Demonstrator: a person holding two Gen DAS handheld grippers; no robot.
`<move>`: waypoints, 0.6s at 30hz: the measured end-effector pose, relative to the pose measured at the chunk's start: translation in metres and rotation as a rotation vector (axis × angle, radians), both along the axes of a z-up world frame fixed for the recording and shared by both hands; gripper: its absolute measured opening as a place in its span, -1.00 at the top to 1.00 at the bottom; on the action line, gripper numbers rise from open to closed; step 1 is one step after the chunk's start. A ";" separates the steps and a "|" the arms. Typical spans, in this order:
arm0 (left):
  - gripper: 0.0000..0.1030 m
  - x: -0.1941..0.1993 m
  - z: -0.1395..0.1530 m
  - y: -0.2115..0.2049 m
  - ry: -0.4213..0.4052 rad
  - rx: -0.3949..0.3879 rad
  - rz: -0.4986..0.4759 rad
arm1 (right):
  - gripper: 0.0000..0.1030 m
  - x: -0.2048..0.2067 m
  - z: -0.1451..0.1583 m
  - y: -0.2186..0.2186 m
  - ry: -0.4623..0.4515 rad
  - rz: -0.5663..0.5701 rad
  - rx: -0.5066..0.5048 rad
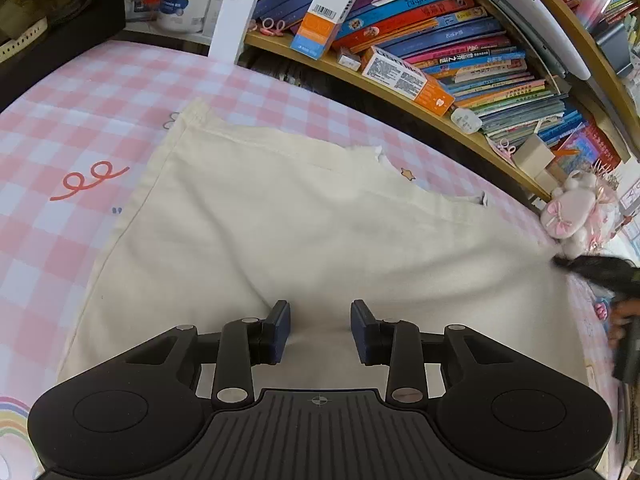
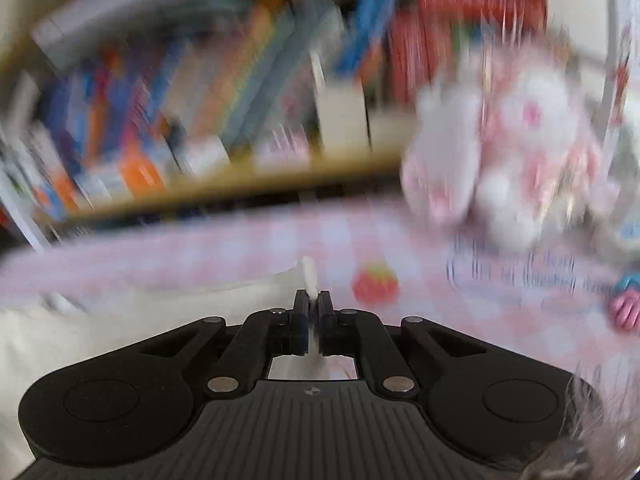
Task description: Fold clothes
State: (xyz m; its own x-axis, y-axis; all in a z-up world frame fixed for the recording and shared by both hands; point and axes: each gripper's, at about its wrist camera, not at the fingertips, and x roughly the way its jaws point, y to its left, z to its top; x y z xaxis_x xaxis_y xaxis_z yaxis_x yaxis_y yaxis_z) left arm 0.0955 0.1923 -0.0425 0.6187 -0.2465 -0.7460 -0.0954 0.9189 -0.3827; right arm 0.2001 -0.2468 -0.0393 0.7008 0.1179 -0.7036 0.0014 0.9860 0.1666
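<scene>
- A cream cloth (image 1: 304, 216) is seen spread flat on the pink checked sheet (image 1: 60, 128), filling the centre of the left wrist view; a shelf of books (image 1: 460, 52) runs across the upper right.
- The left gripper (image 1: 320, 330) is held released at lower centre over the cloth's near edge; cloth lies below the gap, but no pinch is seen.
- The right gripper (image 2: 314, 316) is clenched on a thin edge of the cloth (image 2: 308, 272) at centre of its heavily blurred view; a plush toy (image 2: 508, 152) sits upper right.
- Risk, judged: with only one corner gripped, the cloth may be dragged askew and bunched when lifted.
- Risk, judged: the narrow pinch could slip if pulled fast.
- Risk, judged: a sweep toward the upper right could knock the toy.
</scene>
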 end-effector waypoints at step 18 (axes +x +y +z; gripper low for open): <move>0.19 -0.010 0.015 0.079 -0.019 0.183 0.217 | 0.54 -0.136 0.001 0.026 0.017 0.141 -0.052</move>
